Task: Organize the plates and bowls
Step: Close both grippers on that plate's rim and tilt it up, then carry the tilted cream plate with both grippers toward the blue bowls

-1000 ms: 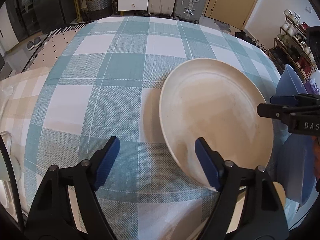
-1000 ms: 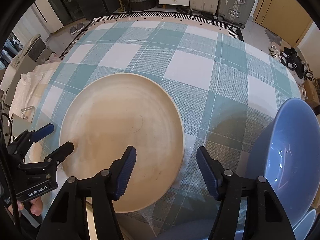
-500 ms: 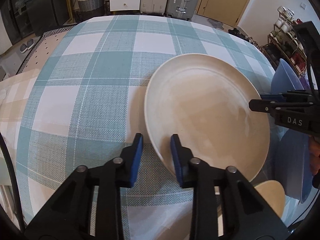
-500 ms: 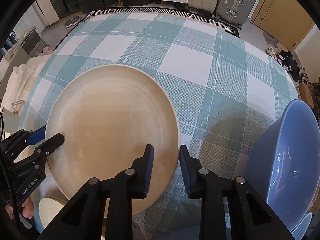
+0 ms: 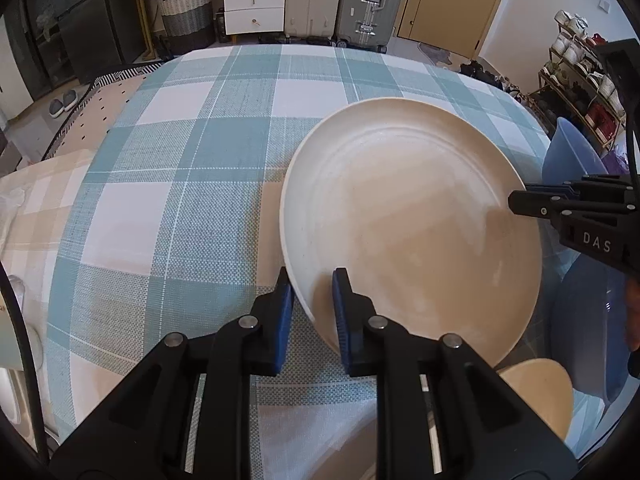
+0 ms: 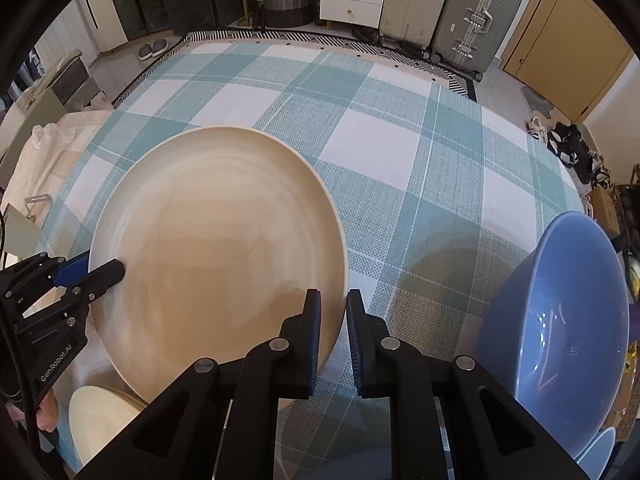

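Cream-coloured, one large plate (image 5: 416, 216) lies over the checked tabletop (image 5: 180, 168); the left tool (image 5: 310, 304) pinches its near-left rim. One blue bowl (image 5: 572, 152) sits right. Through the right wrist camera, the right tool (image 6: 333, 332) pinches that plate's (image 6: 216, 248) right rim; one blue bowl (image 6: 560, 320), one small cream dish (image 6: 100, 416).

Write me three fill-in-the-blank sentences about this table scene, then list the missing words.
1. Both grippers are shut on the rim of the large ____ plate.
2. The tablecloth has a teal and white ____ pattern.
3. Beside the right gripper stands a big bowl coloured ____.
4. The left gripper grips the plate's ____.

Missing words: cream; checked; blue; rim
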Demonstrator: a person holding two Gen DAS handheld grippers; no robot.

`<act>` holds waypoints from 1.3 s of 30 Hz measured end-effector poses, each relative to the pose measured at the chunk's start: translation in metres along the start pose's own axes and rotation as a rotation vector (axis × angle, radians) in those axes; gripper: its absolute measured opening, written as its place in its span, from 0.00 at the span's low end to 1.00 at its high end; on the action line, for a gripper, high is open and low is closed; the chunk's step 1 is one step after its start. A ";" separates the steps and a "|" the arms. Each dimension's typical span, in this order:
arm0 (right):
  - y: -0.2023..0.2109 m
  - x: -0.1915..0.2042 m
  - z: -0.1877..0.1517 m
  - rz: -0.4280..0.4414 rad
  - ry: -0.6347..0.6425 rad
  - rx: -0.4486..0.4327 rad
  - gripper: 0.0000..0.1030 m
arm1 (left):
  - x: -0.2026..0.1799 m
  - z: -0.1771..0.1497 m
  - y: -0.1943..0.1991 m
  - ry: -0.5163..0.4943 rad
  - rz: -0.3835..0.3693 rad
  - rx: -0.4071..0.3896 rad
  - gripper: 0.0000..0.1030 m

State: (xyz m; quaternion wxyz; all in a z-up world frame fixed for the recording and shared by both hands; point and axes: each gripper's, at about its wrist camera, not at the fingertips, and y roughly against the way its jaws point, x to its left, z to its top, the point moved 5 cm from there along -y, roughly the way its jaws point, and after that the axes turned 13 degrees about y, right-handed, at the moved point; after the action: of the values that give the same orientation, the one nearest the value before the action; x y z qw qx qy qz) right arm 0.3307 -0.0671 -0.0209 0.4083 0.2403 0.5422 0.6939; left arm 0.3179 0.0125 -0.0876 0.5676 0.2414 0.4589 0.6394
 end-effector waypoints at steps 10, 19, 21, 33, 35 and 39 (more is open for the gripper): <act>0.023 -0.004 0.005 -0.005 -0.018 -0.066 0.13 | -0.004 0.009 0.030 -0.003 -0.009 -0.057 0.16; 0.048 0.003 0.000 -0.013 -0.010 -0.110 0.13 | -0.006 0.009 0.064 -0.004 -0.007 -0.102 0.16; 0.055 0.006 -0.002 -0.014 -0.005 -0.120 0.13 | -0.007 0.008 0.073 -0.007 -0.003 -0.114 0.16; 0.092 0.026 -0.019 -0.020 0.004 -0.163 0.13 | -0.007 -0.006 0.120 -0.022 0.002 -0.164 0.16; 0.098 0.031 -0.022 -0.028 0.013 -0.169 0.13 | -0.006 -0.009 0.126 -0.024 0.005 -0.174 0.16; 0.109 0.040 -0.029 -0.028 0.014 -0.181 0.13 | -0.003 -0.017 0.137 -0.022 0.003 -0.184 0.16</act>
State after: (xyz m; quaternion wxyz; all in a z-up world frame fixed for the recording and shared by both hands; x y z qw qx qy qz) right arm 0.2527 -0.0591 0.0690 0.4344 0.1901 0.4833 0.7359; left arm 0.2352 0.0133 0.0235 0.5916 0.1958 0.3916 0.6770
